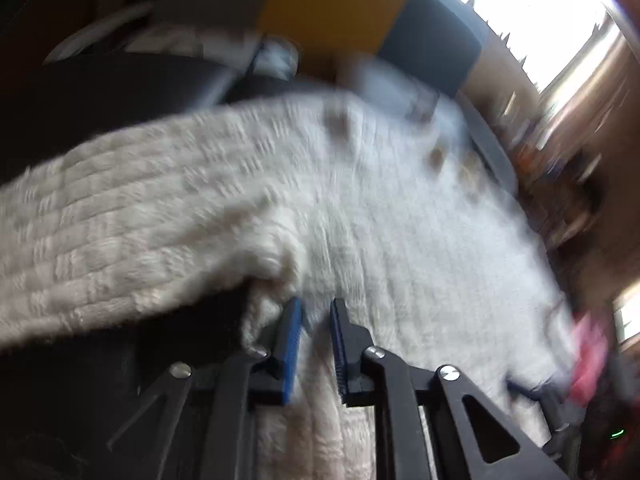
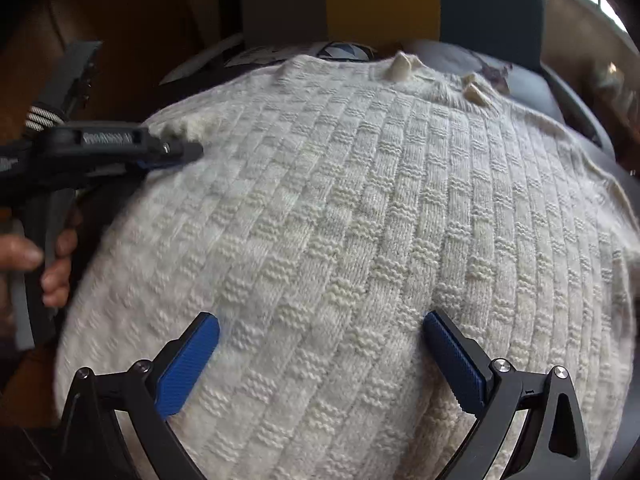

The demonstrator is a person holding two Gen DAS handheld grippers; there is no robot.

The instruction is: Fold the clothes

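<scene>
Left wrist view: left gripper (image 1: 316,312) jaws sitting nearly together, pinching a fold of the sweater (image 1: 360,220). Right gripper (image 2: 322,326) jaws standing wide apart, hovering over the sweater spread flat. Gripper lettering is too blurred to read.

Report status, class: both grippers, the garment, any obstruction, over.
Left gripper shut on cream knit sweater, edge lifted. Right gripper open over sweater body. Nothing in the way.

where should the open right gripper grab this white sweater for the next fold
Probably the sweater's near edge just under the right hand-held gripper, coming straight down. The knit lies flat and spread there, and the left hand-held gripper already pinches the far left edge.
</scene>
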